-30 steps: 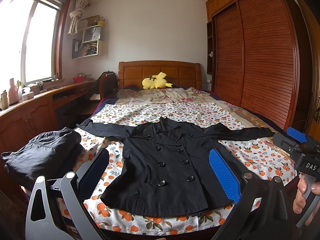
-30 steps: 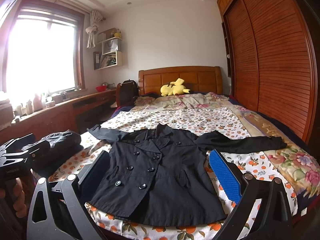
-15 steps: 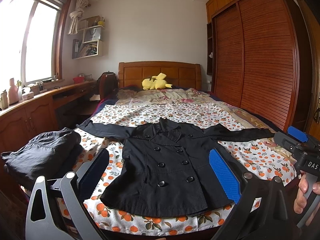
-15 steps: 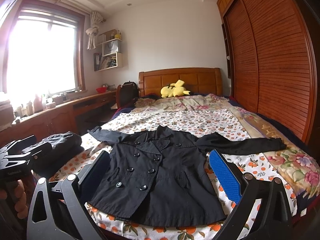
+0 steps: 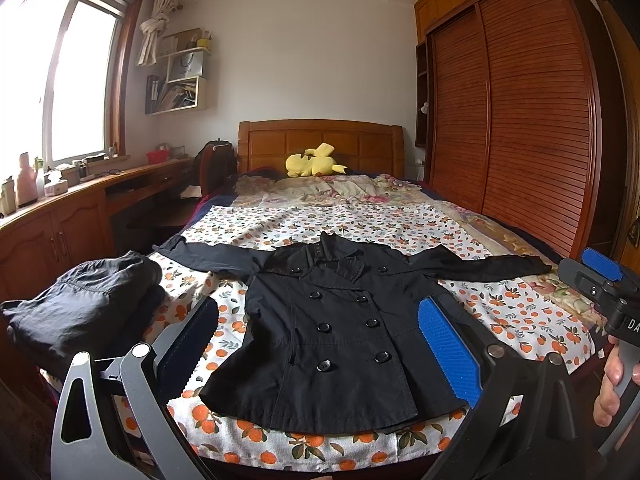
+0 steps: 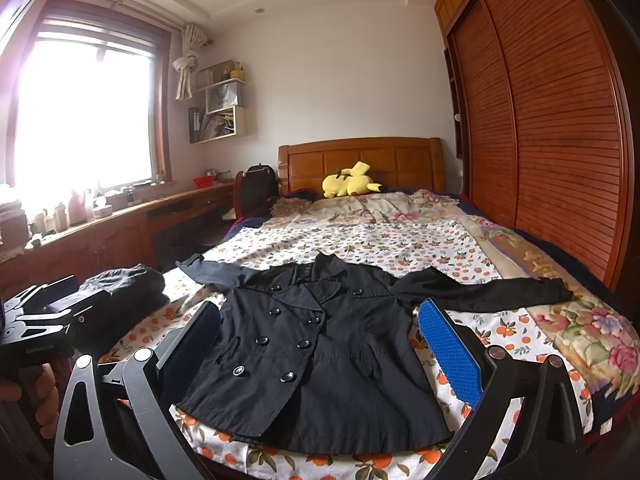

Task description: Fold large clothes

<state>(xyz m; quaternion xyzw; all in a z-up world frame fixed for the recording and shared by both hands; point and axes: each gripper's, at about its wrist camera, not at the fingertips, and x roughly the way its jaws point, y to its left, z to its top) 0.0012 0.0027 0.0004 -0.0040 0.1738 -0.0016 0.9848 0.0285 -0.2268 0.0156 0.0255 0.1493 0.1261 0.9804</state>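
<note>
Black coat [image 5: 332, 328] is seen spread flat on the bed [image 5: 360, 220], front side up, with both sleeves stretched out to the sides. It is buttoned shut and no part of it is folded yet.

Almost nothing has changed since a moment ago. The coat lies just as it did, and both grippers have only drifted a tiny bit. So the folding is judged not to have begun, and the first fold, most likely of a sleeve, is still to be done.

The left gripper [image 5: 320, 344] is held near the foot of the bed, above the coat's bottom edge, and its jaws are spread wide with nothing between them. The right gripper [image 6: 320, 344] is held the same way, jaws wide apart and empty.

In the left wrist view, the right gripper is seen from outside at the far right, held by a hand [image 5: 612, 384]. The folded dark clothes [image 5: 84, 304] at the left corner of the bed are shown big and clear there.

In the right wrist view, the left gripper is seen at the left edge instead, partly in front of that pile. The end of the coat's far sleeve [image 6: 556, 290] and the flowery blanket [image 6: 592, 328] beside it are shown better here.
</note>
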